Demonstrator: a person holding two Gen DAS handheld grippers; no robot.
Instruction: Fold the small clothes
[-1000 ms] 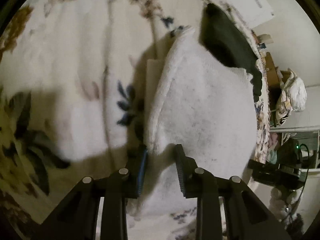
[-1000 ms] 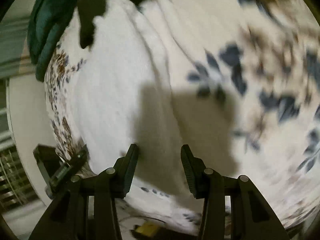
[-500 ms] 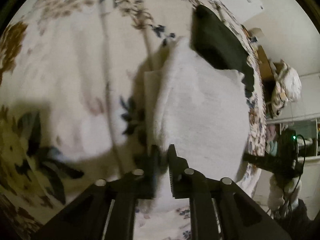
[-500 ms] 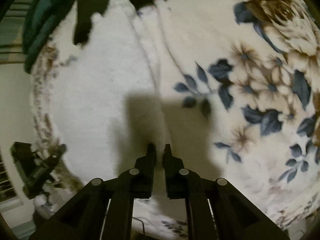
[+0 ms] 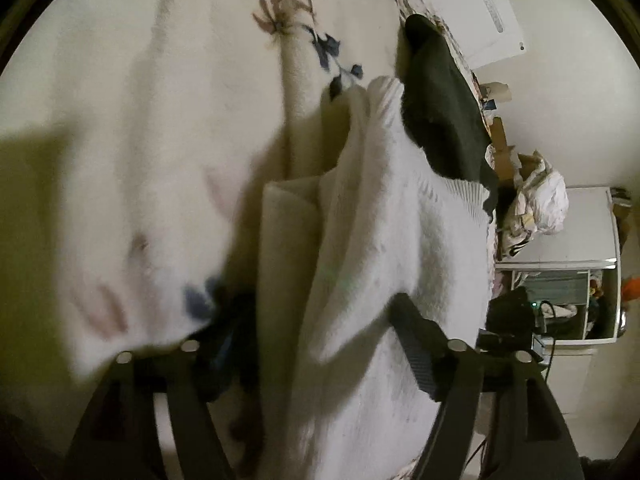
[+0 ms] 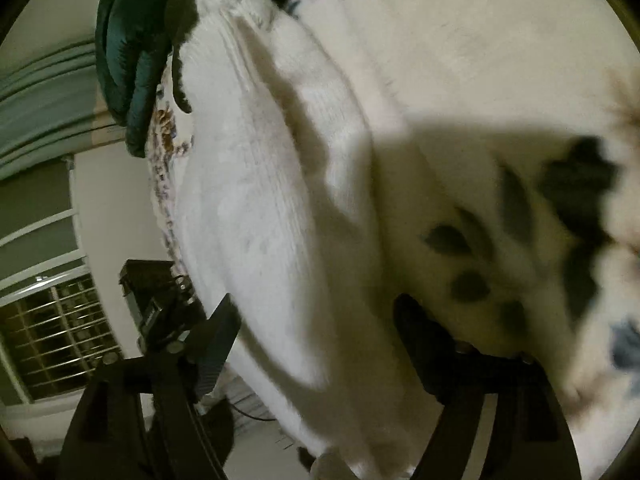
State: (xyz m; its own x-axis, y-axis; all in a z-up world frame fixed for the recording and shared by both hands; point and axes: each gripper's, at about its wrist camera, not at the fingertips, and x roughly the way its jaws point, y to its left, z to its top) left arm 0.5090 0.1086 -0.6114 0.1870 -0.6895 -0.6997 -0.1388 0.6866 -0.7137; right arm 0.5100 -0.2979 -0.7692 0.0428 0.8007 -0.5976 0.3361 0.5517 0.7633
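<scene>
A white knit garment (image 5: 384,240) lies folded on the floral blanket (image 5: 140,140); it also shows in the right wrist view (image 6: 272,208). My left gripper (image 5: 320,340) is open, its fingers (image 5: 416,348) spread on either side of the garment's near edge, close above it. My right gripper (image 6: 316,340) is open too, with fingers (image 6: 216,344) straddling the garment's other end. A raised fold of white cloth runs between each pair of jaws. Whether the pads touch the cloth I cannot tell.
A black garment (image 5: 444,112) lies beyond the white one, and a dark green garment (image 6: 128,52) hangs at the bed's edge. The bed edge drops off to a white cabinet (image 5: 568,240) and clutter. A barred window (image 6: 52,344) is at the left.
Both grippers closed on the garment's edge half a second ago and have now opened wide. The garment now lies with a fresh fold ridge, and both cameras sit closer to it.
</scene>
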